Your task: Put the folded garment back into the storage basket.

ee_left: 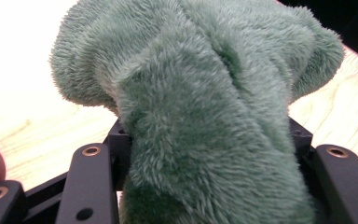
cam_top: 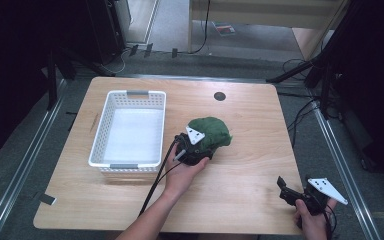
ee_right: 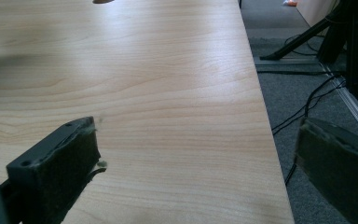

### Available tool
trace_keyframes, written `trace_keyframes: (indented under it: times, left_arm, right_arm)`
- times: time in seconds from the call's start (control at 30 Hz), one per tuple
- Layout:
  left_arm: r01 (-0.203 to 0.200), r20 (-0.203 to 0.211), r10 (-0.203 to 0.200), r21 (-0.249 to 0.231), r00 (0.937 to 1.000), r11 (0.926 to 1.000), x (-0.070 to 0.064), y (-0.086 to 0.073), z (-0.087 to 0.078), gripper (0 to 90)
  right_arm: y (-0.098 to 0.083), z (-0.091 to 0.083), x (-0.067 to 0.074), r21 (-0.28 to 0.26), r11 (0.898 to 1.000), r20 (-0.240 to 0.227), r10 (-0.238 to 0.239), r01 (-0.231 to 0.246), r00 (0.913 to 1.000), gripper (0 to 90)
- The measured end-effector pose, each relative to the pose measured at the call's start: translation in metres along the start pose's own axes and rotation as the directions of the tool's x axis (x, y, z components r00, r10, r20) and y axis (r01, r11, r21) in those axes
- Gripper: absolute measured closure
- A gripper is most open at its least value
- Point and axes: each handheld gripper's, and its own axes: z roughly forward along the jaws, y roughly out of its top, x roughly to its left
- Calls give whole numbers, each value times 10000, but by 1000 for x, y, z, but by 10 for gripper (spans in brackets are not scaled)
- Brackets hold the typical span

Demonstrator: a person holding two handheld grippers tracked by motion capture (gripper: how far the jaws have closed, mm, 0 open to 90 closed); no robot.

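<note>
Black links of the left tongs [ee_left: 209,154] rise at the bottom of the left gripper view, and between them a thick fold of green plush cloth [ee_left: 205,107] is clamped, its fuzzy pile spilling up and over both jaws. From the high view the left tongs [cam_top: 194,148] sit at the near-left edge of the green plush cloth [cam_top: 212,131], which lies bunched in a mound on the table [cam_top: 240,180] a little right of centre. The left hand [cam_top: 180,175] wraps the tool from behind, its forearm coming in from the bottom edge, and a black cable trails back along it.

Right tongs [ee_right: 196,163] stand wide apart in the right gripper view, with one padded jaw low on the left above the wood and the other beyond the table's right edge, above grey floor; nothing lies between them. In the high view the right tongs [cam_top: 286,189] hang at the near-right corner of the table, held by the right hand [cam_top: 312,222], well apart from the cloth.

Left of the cloth, and just beside the left tongs, rests a white perforated basket [cam_top: 100,137] with grey handles. A small dark round disc [cam_top: 220,96] is set in the wood near the far edge.
</note>
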Motion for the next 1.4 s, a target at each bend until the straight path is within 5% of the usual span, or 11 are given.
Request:
trace_keyframes:
  times: [0.77,1.4]
  left_arm:
    - [63,-32,-65,-689,10000,9976,16,26,-31,414]
    - [355,-394,-395,-990,9984,9945,44,35,-49,415]
  right_arm:
    - [0,0,0,30,10000,44,-29,28,10000,1]
    - [0,1,0,42,10000,73,-43,43,10000,1]
